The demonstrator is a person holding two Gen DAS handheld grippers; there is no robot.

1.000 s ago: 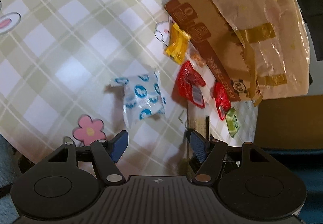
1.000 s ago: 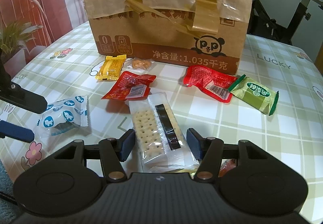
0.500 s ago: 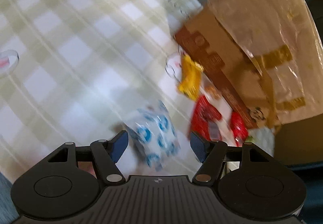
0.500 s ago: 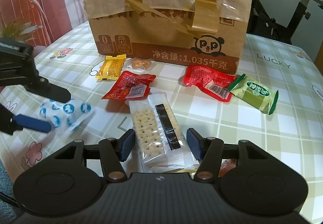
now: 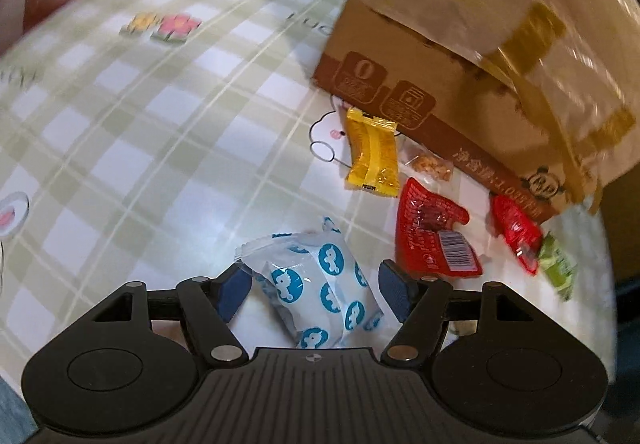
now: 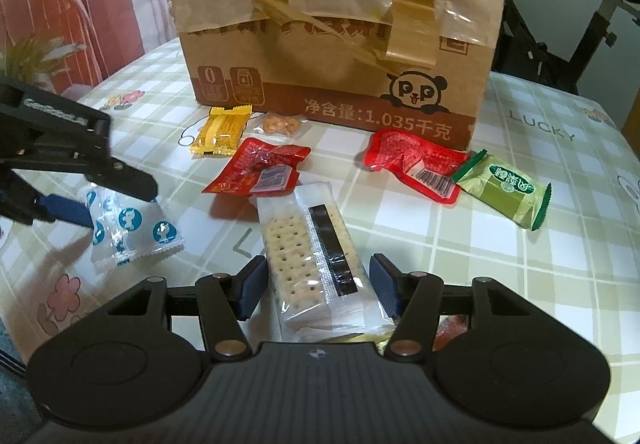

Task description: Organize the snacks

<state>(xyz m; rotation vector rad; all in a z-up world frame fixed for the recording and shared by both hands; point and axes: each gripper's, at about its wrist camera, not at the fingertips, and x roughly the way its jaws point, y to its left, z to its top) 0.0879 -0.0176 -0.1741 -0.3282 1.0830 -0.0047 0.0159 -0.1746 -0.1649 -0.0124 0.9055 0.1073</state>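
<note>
**Left gripper straddles the blue-dotted snack pack; right gripper brackets the crackers**

The left gripper point(image 5: 314, 290) has the white snack pack with blue round prints point(image 5: 320, 284) lying between its two blue pads. Its jaws are opening slightly, and in the left wrist view a clear gap shows on the right side of the pack, while the left pad sits at or just beside the pack's crimped end; no squeeze is visible. The pack's long axis runs diagonally, from its upper-left crimp down toward the gripper body, so it lies skewed to the line between the pads rather than square across it. From the right wrist view the same pack point(image 6: 128, 228) rests on the table with the left gripper's fingers above and beside it.

The right gripper point(image 6: 318, 290) is spread on either side of the long cracker sleeve point(image 6: 312, 256), pads just off its edges. The sleeve's long axis points away along the fingers, toward the cardboard box point(image 6: 340, 32). I judge neither pack as gripped yet; the left hand is plainly the nearer one for the dotted pack.

Other snacks lie in front of the box: a yellow bar point(image 6: 220, 130), a small clear pack of nuts point(image 6: 280, 124), two red pouches point(image 6: 260, 168) point(image 6: 416, 160) and a green cake pack point(image 6: 508, 190).

The surface is a green-and-white checked tablecloth point(image 6: 520, 284) with flower and rabbit prints. Behind stand a red chair and an exercise bike.
</note>
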